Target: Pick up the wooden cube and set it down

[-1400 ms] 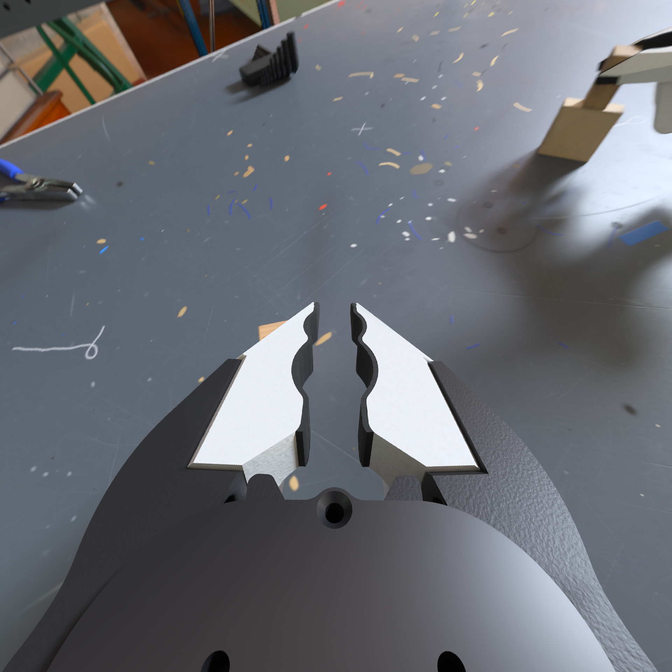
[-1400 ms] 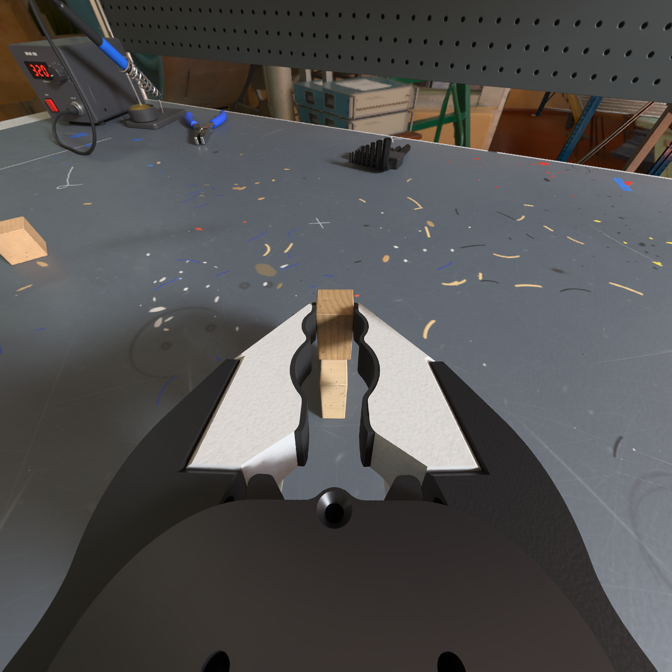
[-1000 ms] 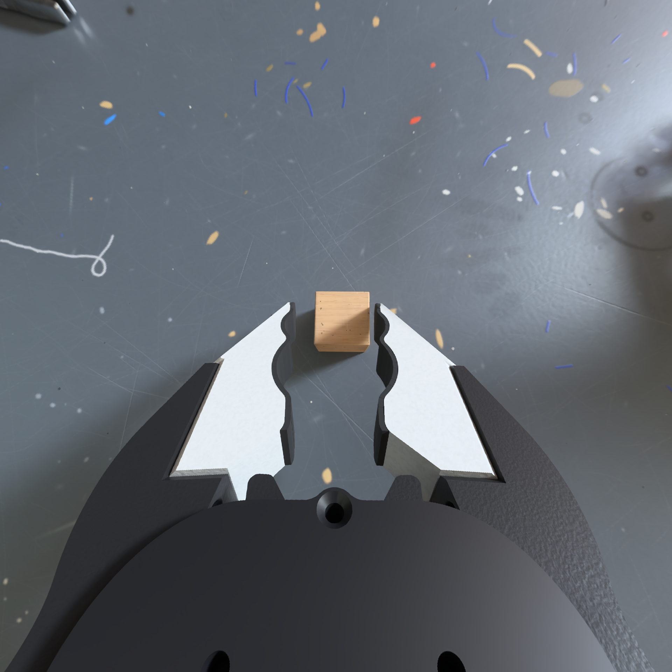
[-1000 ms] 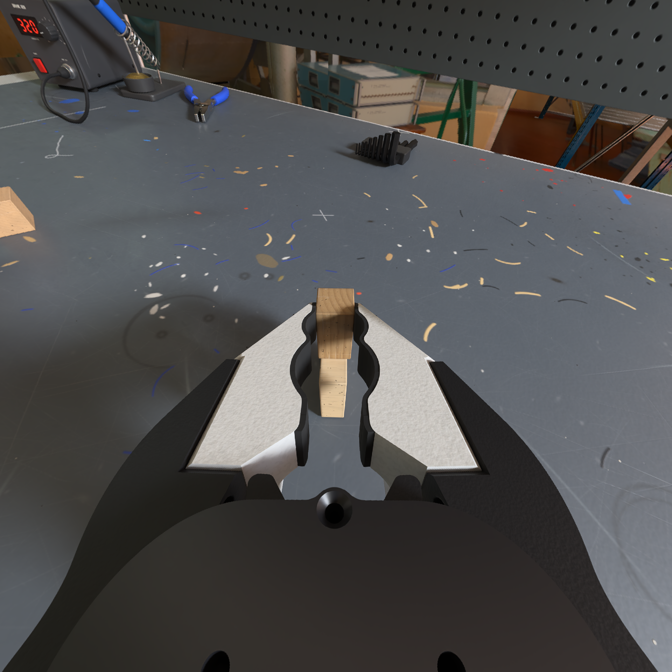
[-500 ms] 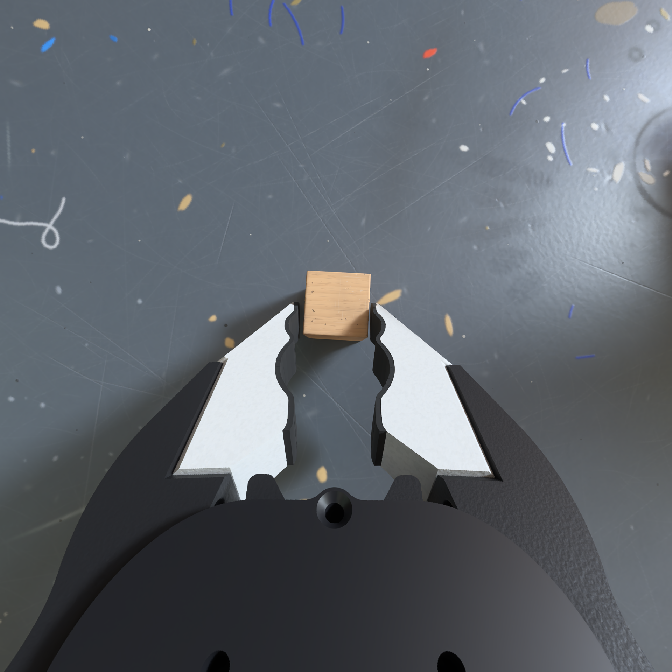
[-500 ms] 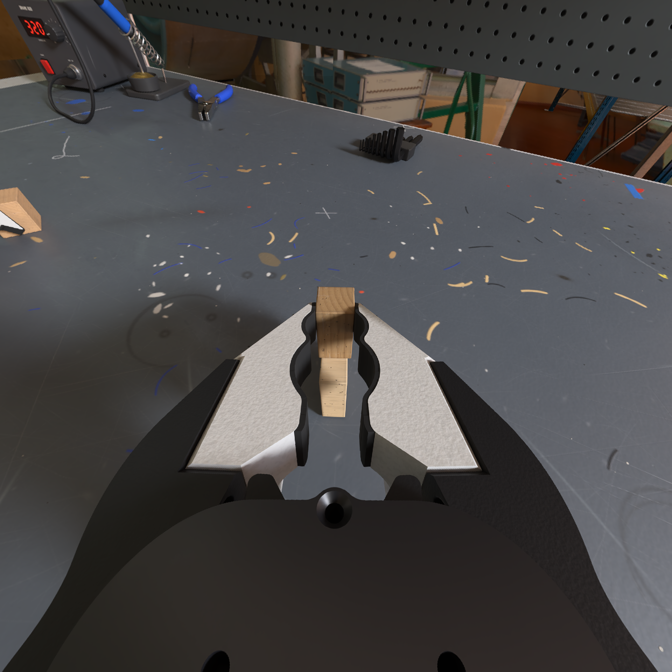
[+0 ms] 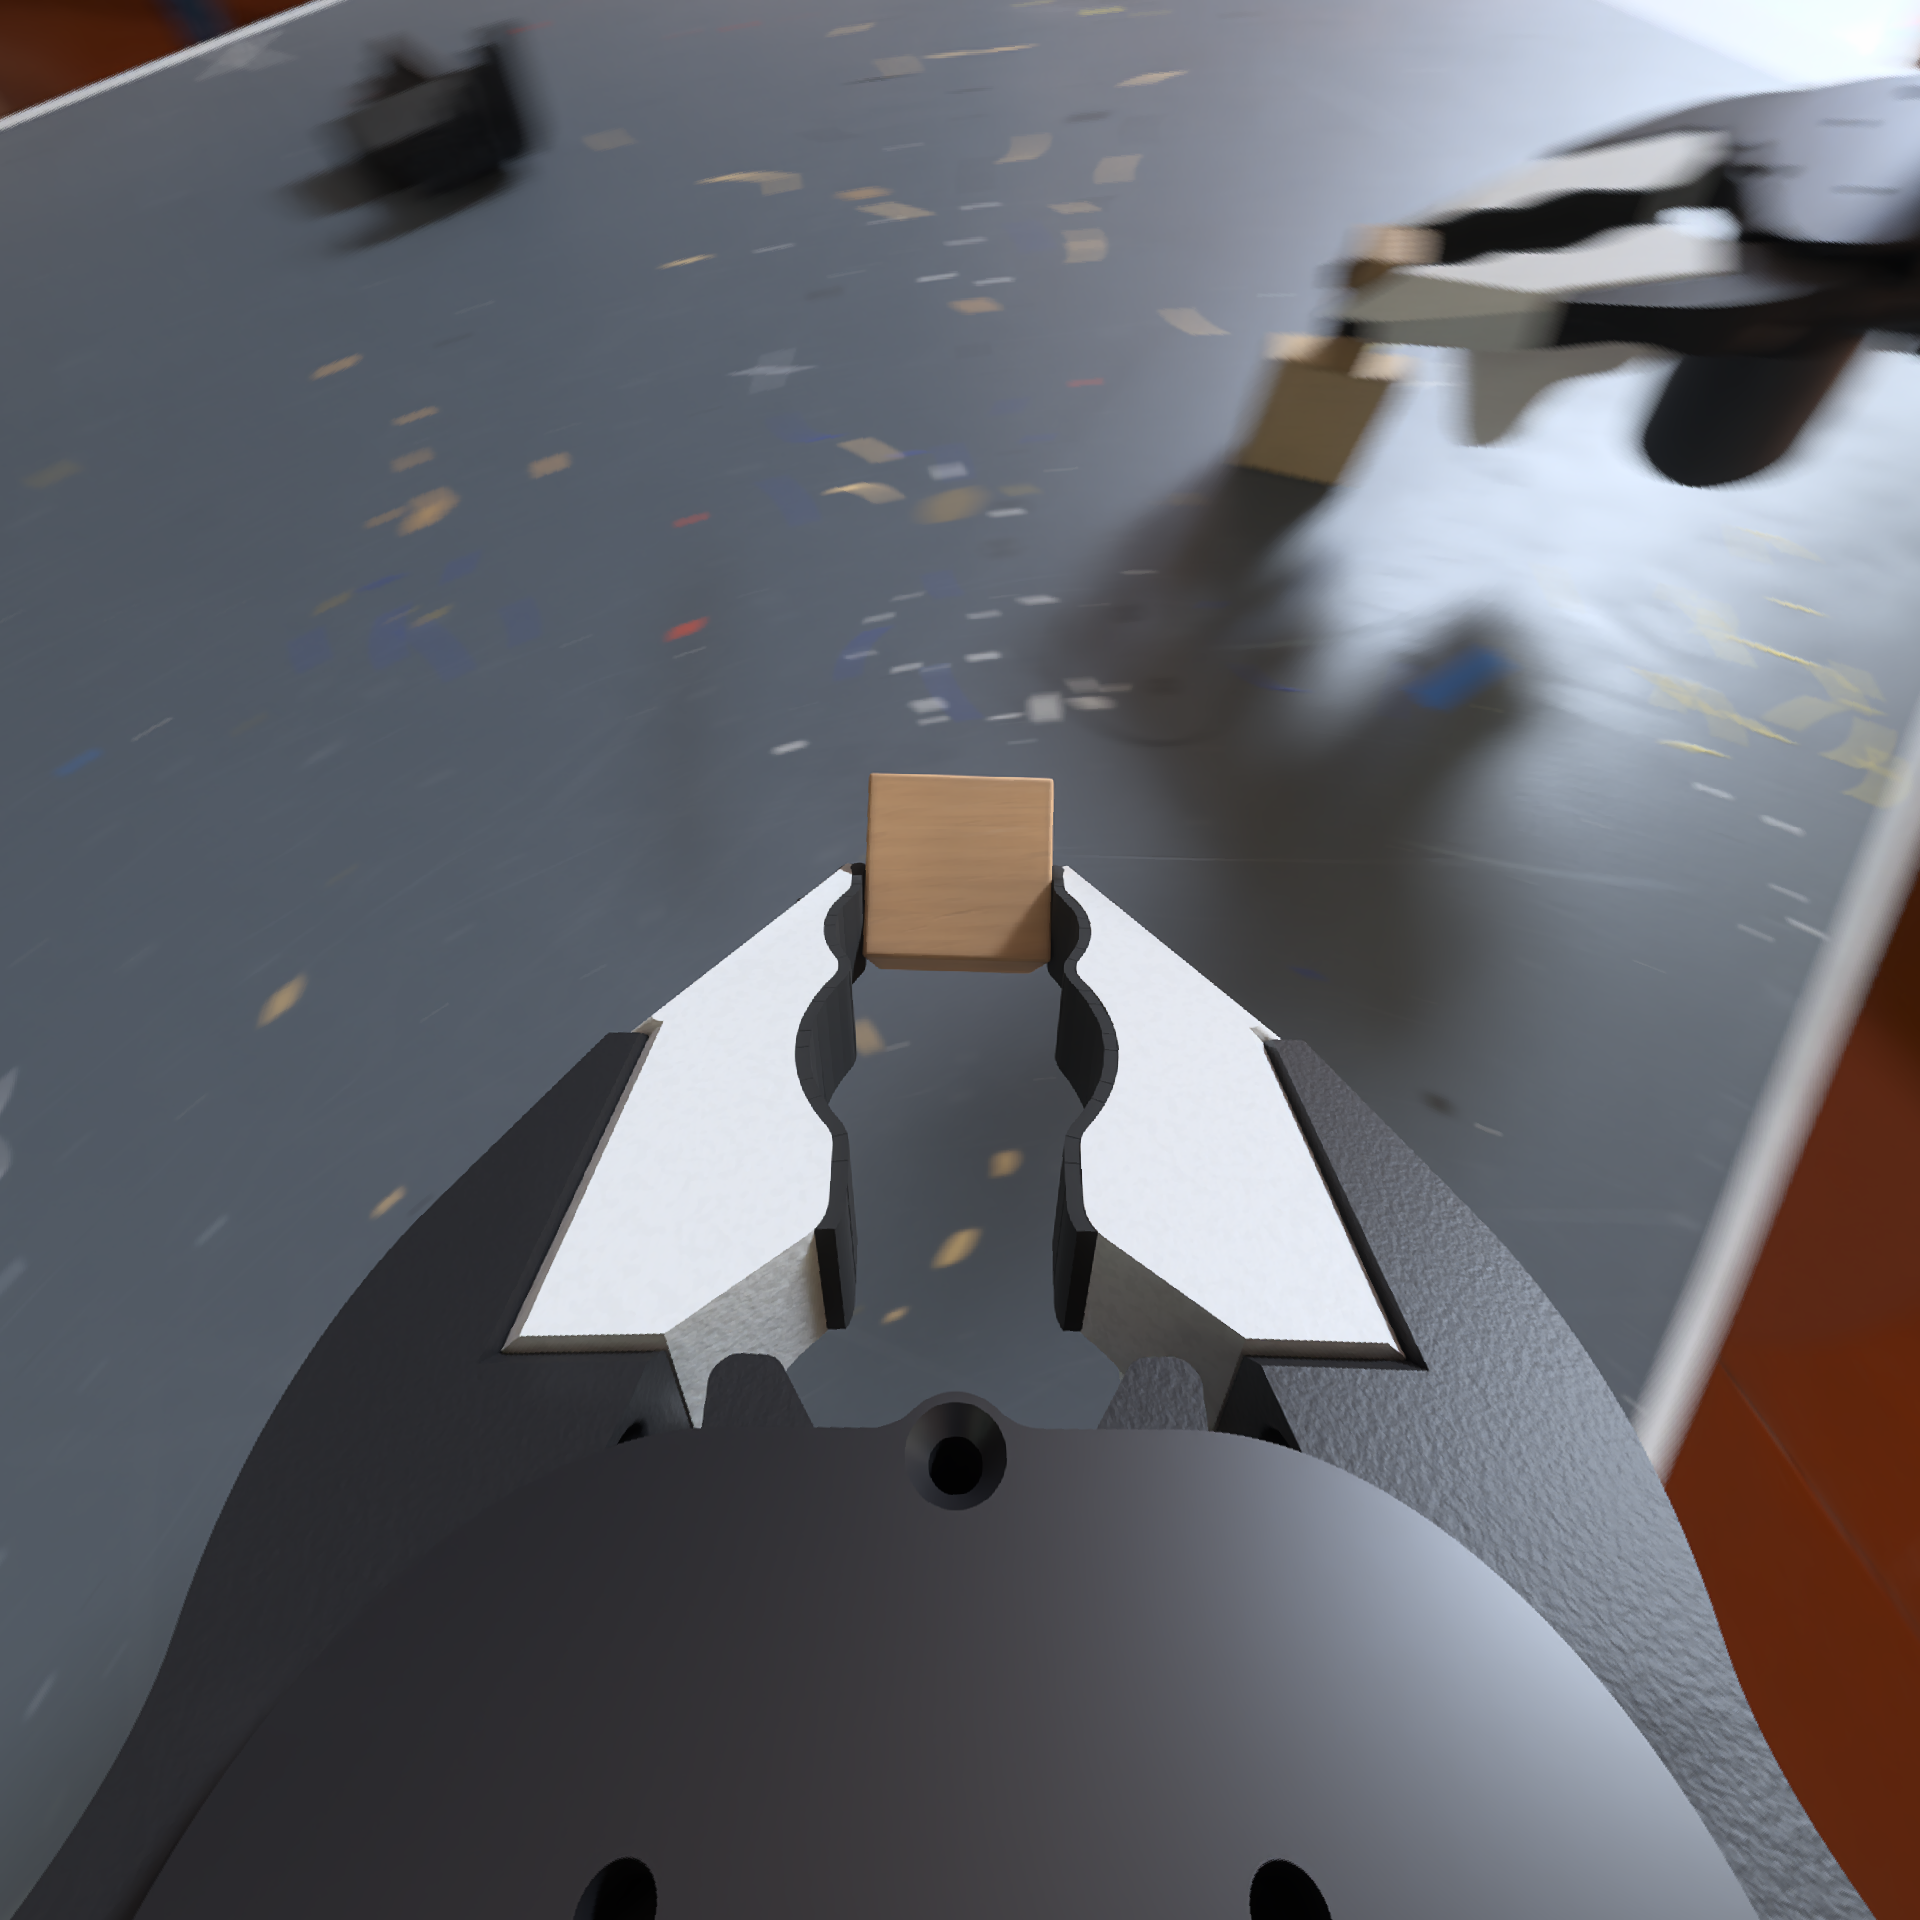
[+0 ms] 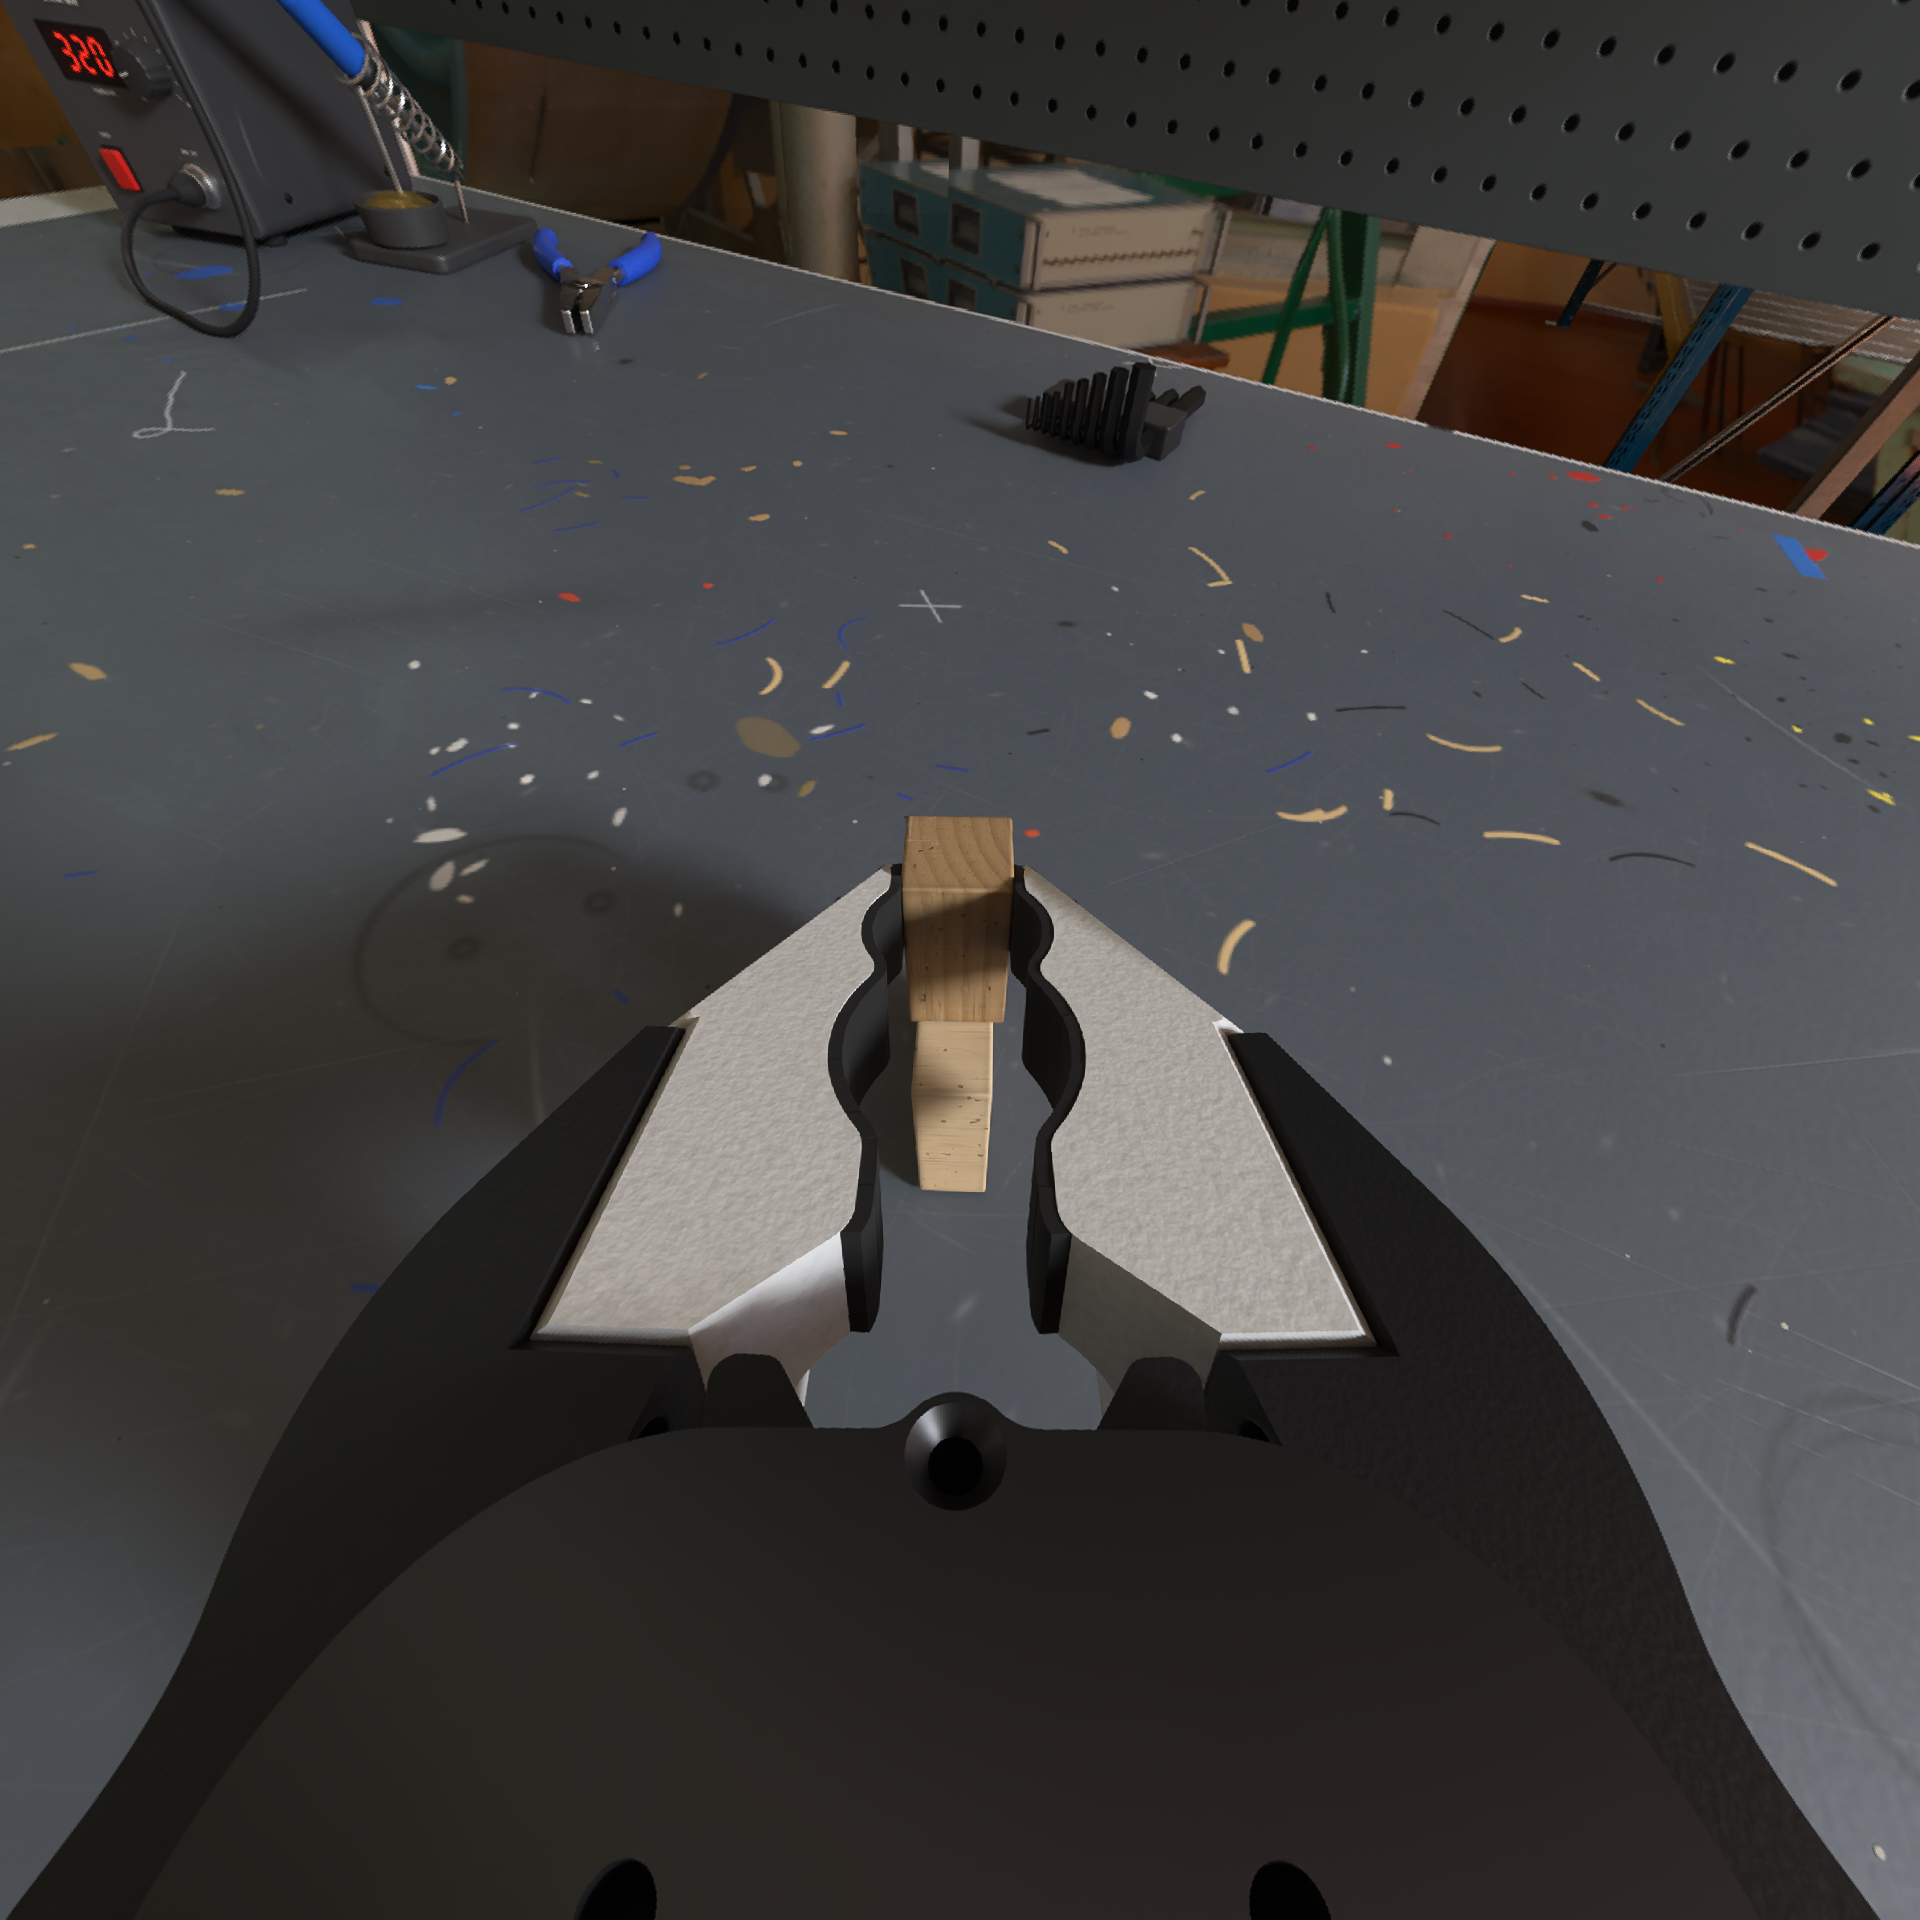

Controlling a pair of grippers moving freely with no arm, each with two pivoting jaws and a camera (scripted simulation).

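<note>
We see our left gripper [image 7: 958, 906] pinching a small light-brown wooden cube [image 7: 958, 873] between its fingertips above the speckled grey bench [image 7: 520, 831]; our right gripper [image 8: 956, 904] clamps a pale stepped wooden block [image 8: 956, 935].

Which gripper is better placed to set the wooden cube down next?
Left. The left gripper is shut on the wooden cube above the table; the right gripper already clamps a wooden block.

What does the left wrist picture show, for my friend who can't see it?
The left gripper holds a small wooden cube between its white fingertips, above a grey workbench speckled with scraps. Farther off to the right, blurry, the right gripper holds a wooden piece over another wooden block.
</note>
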